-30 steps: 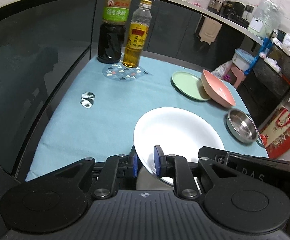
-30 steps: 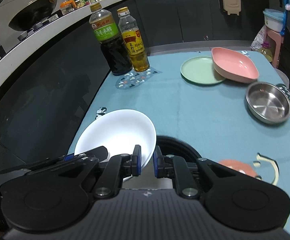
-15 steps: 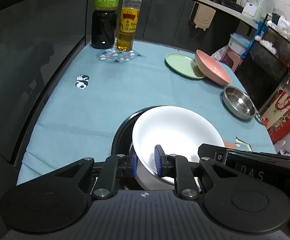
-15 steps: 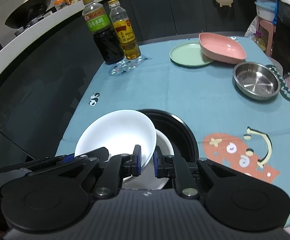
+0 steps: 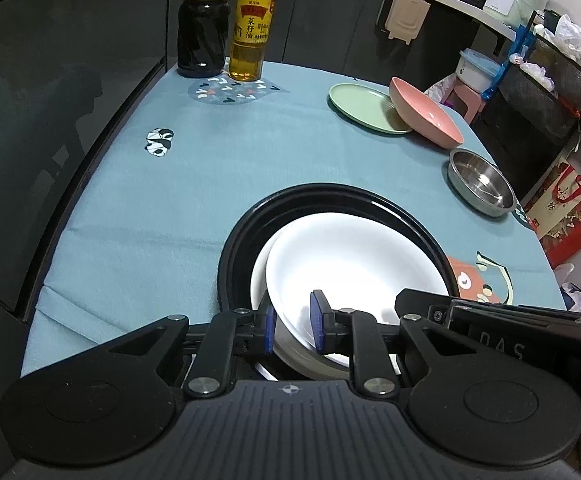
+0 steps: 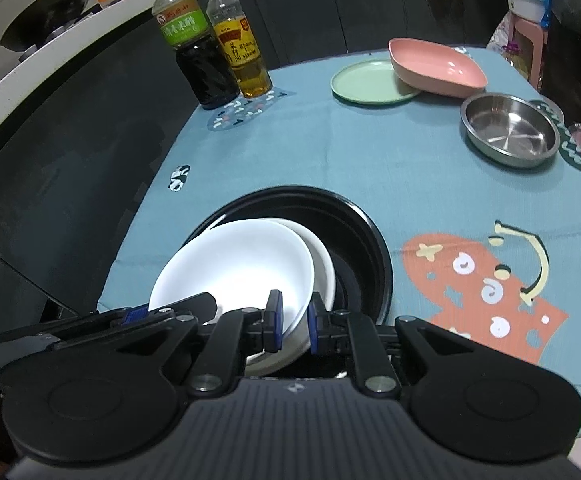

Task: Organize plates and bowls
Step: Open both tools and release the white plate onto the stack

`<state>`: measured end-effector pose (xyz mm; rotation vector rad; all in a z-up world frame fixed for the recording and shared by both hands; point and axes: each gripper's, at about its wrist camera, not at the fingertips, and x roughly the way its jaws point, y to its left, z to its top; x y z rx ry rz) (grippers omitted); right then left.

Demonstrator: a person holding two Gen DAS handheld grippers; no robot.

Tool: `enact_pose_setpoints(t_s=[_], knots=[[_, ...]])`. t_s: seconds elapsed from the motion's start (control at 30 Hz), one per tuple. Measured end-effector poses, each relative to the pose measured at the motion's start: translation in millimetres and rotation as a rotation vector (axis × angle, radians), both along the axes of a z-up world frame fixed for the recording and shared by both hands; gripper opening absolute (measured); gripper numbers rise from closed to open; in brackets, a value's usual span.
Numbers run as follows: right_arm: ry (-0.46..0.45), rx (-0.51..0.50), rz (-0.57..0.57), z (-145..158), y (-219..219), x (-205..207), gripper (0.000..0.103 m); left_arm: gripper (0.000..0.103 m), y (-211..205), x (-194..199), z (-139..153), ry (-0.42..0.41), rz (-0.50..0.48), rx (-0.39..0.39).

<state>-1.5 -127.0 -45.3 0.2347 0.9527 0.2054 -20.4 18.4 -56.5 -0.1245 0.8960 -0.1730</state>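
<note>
Now that the white bowl (image 5: pixel 354 264) has come down over the second white dish (image 6: pixel 324 268) inside the black pan (image 5: pixel 246 220), both the left gripper (image 5: pixel 292 326) and right gripper (image 6: pixel 292 320) clamp its rim; stacking looks nearly done, with release seemingly next.

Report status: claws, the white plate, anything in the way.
Left claw and right claw both shut on white plate. Plate over second white dish in black tray. Nothing in the way.

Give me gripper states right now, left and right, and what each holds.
Left gripper: shut on the white plate, gripping its near rim.
Right gripper: shut on the same white plate, on its rim at the other side.
</note>
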Motion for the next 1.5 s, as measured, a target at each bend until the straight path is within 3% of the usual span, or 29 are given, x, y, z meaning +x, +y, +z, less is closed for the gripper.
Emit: enact_pose_setpoints(t_s=[1.5], knots=[[-0.017, 0.021, -0.042, 0.8, -9.8, -5.1, 0.015, 0.017, 9.2, -11.9, 18.7, -0.057, 0.01, -0.017]])
